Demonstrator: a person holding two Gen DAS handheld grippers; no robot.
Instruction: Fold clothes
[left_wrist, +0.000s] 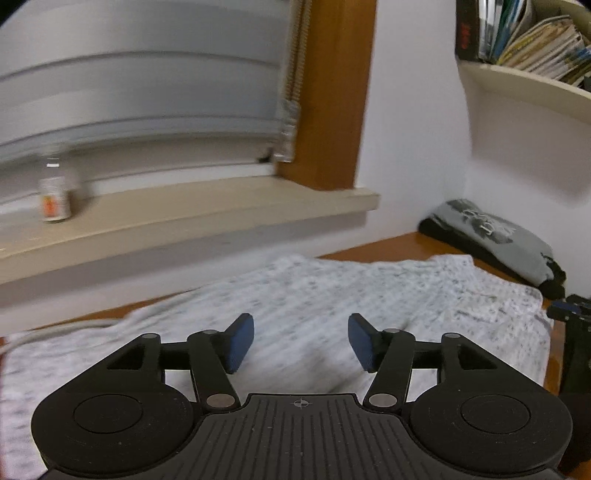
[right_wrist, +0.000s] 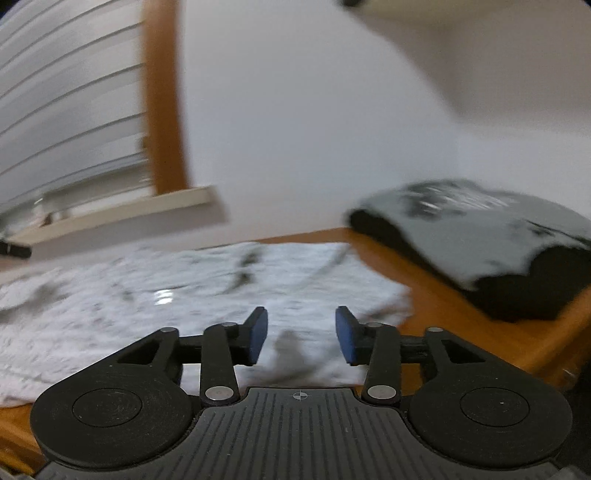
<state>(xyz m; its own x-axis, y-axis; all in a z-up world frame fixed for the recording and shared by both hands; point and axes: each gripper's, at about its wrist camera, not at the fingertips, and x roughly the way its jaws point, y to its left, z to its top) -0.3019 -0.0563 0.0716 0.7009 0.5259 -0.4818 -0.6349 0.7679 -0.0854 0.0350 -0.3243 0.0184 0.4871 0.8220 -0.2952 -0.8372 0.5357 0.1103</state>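
Observation:
A white speckled garment (left_wrist: 314, 295) lies spread flat on the wooden table (left_wrist: 369, 249). My left gripper (left_wrist: 301, 341) hovers open over its near middle, blue pads apart, nothing between them. In the right wrist view the same garment (right_wrist: 184, 295) fills the left and centre, blurred by motion. My right gripper (right_wrist: 301, 334) is open above the garment's near right part, close to its right edge, holding nothing. A folded grey and black garment (left_wrist: 495, 240) rests at the table's far right corner, and that folded pile (right_wrist: 480, 236) sits to the right of the right gripper.
A window sill (left_wrist: 184, 218) with a small bottle (left_wrist: 55, 195) runs behind the table on the left, under blinds. A shelf (left_wrist: 524, 85) of books hangs on the wall at upper right. Bare table wood (right_wrist: 461, 321) shows between the two garments.

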